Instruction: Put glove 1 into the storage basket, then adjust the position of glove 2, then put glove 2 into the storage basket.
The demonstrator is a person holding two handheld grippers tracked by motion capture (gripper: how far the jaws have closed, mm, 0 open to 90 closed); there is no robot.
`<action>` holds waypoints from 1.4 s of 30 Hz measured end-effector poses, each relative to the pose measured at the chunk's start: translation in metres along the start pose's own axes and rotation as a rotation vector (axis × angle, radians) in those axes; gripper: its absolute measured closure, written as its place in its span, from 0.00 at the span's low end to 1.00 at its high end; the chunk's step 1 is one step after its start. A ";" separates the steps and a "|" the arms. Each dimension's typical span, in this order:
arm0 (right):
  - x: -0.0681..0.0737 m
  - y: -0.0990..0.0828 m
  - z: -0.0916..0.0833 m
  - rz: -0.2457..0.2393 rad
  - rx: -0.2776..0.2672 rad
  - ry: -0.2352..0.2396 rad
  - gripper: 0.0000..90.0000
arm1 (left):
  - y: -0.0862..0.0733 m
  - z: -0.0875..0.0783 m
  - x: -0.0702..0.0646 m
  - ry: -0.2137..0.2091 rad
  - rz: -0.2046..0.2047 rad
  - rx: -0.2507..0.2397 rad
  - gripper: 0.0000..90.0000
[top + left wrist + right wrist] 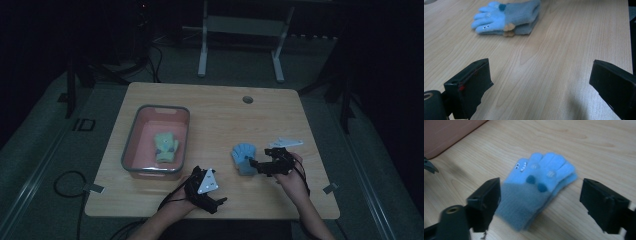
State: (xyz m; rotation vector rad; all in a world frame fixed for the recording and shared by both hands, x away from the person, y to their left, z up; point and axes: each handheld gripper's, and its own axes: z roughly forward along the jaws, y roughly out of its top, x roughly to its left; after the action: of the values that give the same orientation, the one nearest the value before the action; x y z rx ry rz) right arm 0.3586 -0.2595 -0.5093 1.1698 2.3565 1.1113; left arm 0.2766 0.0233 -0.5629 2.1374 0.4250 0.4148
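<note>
Two gloves are in play here, and they sit well apart: a green glove (165,146) lies flat inside the pink tub (131,141) on the left of the counter (215,115), while a blue pair of gloves (244,157) rests folded on the bare wood toward the right. The right gripper (264,165) stands just at the cuff end of that blue pair, its jaws spread wide and nothing pinched between them; in the right gripper view the grey cuff lies between the two black jaws without either pad pressing on it. To my eye that reads as a release, the pair laid down neatly with its fingers pointing away from the hand. The left gripper (206,186) hovers low near the counter's front edge beside the tub, its jaws spread too and holding nothing, apparently waiting its turn; from its own view the blue pair lies farther off across the wood.
</note>
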 end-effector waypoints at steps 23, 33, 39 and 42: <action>-0.010 0.004 -0.014 0.011 -0.050 0.079 0.15 | 0.026 0.006 0.016 -0.047 -0.030 -0.003 0.04; -0.029 0.012 -0.002 -0.006 -0.042 0.035 0.38 | 0.065 0.034 0.021 -0.063 0.155 -0.023 0.12; -0.039 0.015 0.023 0.029 -0.002 0.038 0.38 | 0.076 0.068 0.023 -0.097 0.229 0.026 0.18; -0.042 0.016 0.037 0.035 0.017 0.037 0.38 | 0.075 0.082 0.026 -0.088 0.253 0.056 0.23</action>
State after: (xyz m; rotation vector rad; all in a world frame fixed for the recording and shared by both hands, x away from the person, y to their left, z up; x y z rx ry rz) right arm 0.4145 -0.2672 -0.5249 1.2113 2.3864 1.1358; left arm 0.3470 -0.0641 -0.5428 2.2627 0.1173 0.4526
